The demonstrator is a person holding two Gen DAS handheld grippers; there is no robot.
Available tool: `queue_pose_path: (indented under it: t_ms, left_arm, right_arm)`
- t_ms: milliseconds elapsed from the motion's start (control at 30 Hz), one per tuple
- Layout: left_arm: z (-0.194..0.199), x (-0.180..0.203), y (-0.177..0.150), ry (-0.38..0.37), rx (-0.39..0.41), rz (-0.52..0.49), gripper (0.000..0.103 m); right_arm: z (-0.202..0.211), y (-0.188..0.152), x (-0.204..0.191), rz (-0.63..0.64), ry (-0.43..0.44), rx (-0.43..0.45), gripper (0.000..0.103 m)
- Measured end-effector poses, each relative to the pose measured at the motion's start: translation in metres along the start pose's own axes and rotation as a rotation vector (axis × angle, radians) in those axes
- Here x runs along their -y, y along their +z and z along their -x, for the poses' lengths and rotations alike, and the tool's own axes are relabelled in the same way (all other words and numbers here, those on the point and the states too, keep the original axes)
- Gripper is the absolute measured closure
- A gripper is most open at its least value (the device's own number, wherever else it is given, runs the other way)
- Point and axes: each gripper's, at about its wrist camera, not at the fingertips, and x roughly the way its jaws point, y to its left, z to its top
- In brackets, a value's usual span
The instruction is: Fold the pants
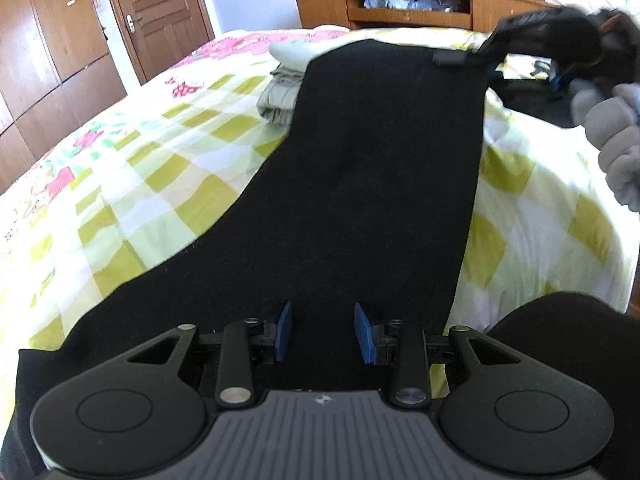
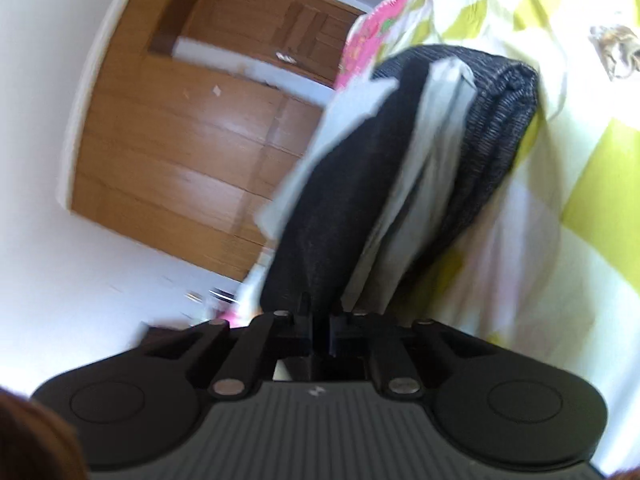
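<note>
Black pants (image 1: 380, 168) lie stretched lengthwise over the checked bedspread (image 1: 168, 168). My left gripper (image 1: 323, 334) hovers open over the near end of the pants, its blue pads apart with nothing between them. My right gripper (image 1: 460, 58) shows at the far right corner of the pants, held by a grey-gloved hand. In the right wrist view my right gripper (image 2: 320, 332) is shut on the pants (image 2: 340, 200), which hang lifted with pale pocket lining showing.
A folded grey garment (image 1: 280, 96) and a pale one (image 1: 292, 52) lie on the bed left of the pants. A wooden desk (image 1: 400, 4) stands beyond the bed, wooden doors (image 1: 152, 12) at left. Another dark cloth (image 1: 536, 100) lies at right.
</note>
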Motion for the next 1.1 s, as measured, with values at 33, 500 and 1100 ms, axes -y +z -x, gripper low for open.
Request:
queue_pose_path:
  t_ms: [33, 500, 1100]
  left_arm:
    - [0.000, 0.001, 0.000, -0.004, 0.009, 0.005, 0.055]
    - [0.102, -0.092, -0.098, 0.188, 0.155, 0.265, 0.055]
    - [0.197, -0.147, -0.251, 0.379, 0.186, 0.618, 0.052]
  right_arm:
    - [0.004, -0.001, -0.010, 0.038, 0.002, 0.012, 0.095]
    - [-0.085, -0.117, -0.233, 0.867, -0.123, -0.007, 0.095]
    - [-0.190, -0.425, -0.221, 1.732, -0.091, -0.716, 0.079]
